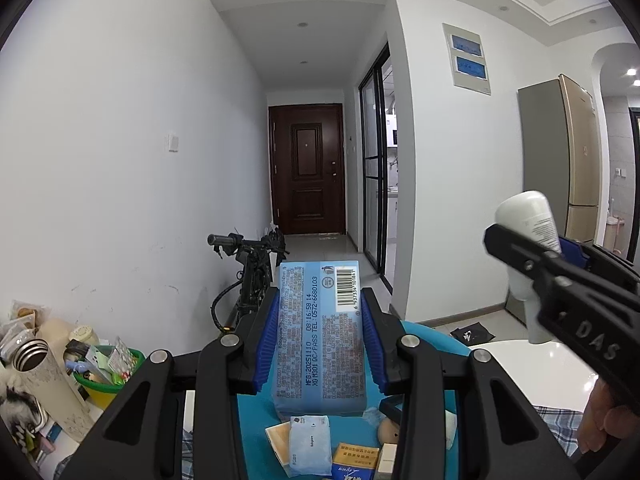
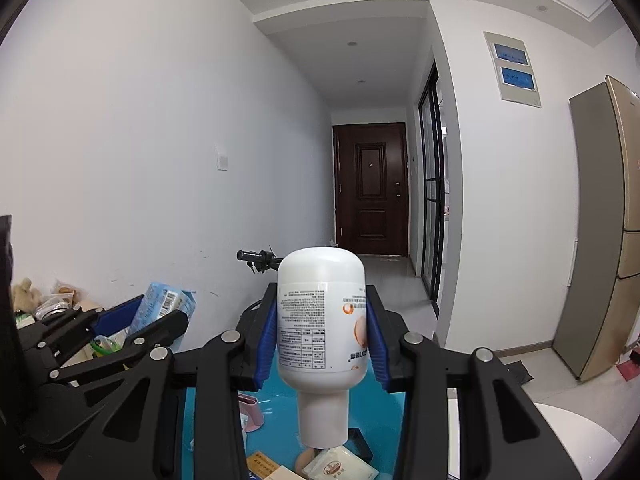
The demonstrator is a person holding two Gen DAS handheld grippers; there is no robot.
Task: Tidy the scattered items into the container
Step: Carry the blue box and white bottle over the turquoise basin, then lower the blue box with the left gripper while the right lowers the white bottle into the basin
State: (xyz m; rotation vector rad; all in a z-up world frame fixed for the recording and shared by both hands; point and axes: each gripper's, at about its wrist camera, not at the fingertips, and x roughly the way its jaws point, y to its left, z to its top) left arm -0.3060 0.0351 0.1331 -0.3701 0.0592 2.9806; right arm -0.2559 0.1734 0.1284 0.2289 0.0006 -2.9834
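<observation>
While gripped: one pack (image 1: 320, 336), one bottle (image 2: 322, 320).

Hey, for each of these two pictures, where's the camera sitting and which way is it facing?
Left wrist: on the left gripper, facing the hallway; clamps a light blue wipes pack; right gripper and a hand show.
Right wrist: on the right gripper, same way; clamps an inverted white plastic bottle; left gripper shows.
Shared: brown door, teal container.
</observation>
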